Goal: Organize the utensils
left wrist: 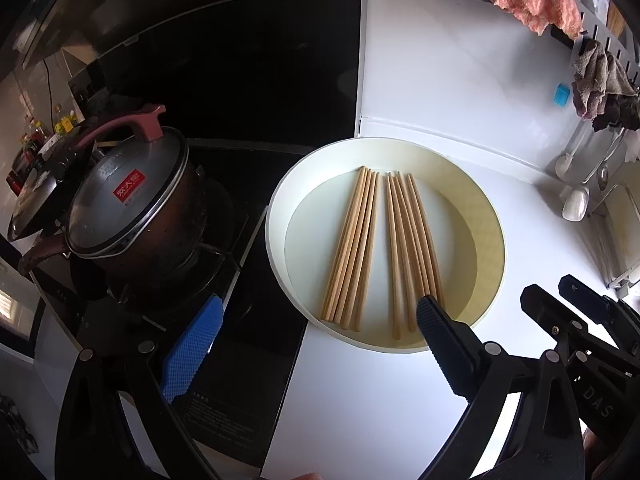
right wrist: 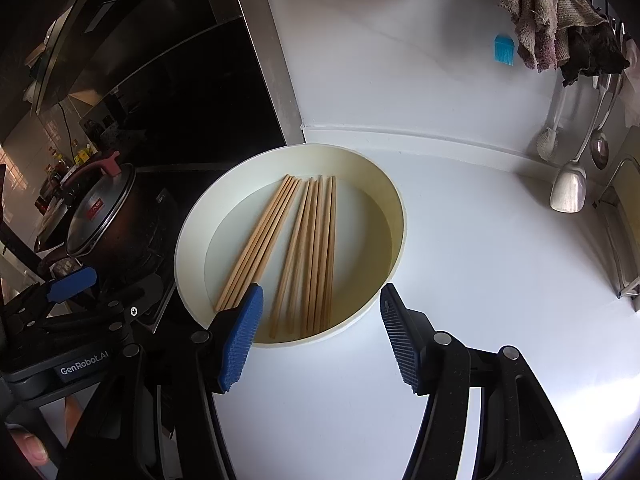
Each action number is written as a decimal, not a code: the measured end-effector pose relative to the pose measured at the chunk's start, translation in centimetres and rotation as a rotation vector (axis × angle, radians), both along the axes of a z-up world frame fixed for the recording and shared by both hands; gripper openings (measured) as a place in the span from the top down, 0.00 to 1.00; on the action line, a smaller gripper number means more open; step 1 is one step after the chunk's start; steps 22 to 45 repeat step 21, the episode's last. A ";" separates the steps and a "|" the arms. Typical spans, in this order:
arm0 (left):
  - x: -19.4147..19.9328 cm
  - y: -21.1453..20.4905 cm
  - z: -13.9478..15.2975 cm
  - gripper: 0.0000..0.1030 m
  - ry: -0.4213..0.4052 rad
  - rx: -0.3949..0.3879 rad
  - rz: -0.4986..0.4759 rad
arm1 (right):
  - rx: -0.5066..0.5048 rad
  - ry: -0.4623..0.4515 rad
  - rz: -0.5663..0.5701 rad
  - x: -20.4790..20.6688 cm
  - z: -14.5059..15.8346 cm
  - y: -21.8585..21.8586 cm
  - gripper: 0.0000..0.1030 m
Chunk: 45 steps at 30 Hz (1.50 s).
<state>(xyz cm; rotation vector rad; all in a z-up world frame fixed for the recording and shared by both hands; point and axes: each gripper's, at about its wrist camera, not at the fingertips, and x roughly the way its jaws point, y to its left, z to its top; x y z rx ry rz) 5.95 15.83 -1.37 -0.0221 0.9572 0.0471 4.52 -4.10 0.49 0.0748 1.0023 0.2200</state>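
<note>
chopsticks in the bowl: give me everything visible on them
The chopsticks are plain light wood, slim and tapered, unmarked. They lie flat on the floor of the round cream bowl in two loose bundles with a gap between: the left bundle and the right bundle, each of about five sticks lying side by side and touching. Each bundle is tight at the far end and fans out toward the camera. Neither the left gripper nor the right gripper touches them.

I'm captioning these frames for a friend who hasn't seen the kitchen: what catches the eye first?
The wooden chopsticks, lying in two bunches inside a round cream tray on the white counter. To the left, a dark pot with a glass lid sits on the stove. Both the left gripper and the right gripper hover open at the tray's near edge.
</note>
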 end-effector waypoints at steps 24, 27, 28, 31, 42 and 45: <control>0.2 0.0 -0.1 0.07 0.006 -0.002 0.005 | 0.002 0.004 -0.004 0.3 -0.1 0.1 0.43; 0.2 0.0 -0.1 0.07 0.006 -0.002 0.005 | 0.002 0.004 -0.004 0.3 -0.1 0.1 0.43; 0.2 0.0 -0.1 0.07 0.006 -0.002 0.005 | 0.002 0.004 -0.004 0.3 -0.1 0.1 0.43; 0.2 0.0 -0.1 0.07 0.006 -0.002 0.005 | 0.002 0.004 -0.004 0.3 -0.1 0.1 0.43; 0.2 0.0 -0.1 0.07 0.006 -0.002 0.005 | 0.002 0.004 -0.004 0.3 -0.1 0.1 0.43; 0.2 0.0 -0.1 0.07 0.006 -0.002 0.005 | 0.002 0.004 -0.004 0.3 -0.1 0.1 0.43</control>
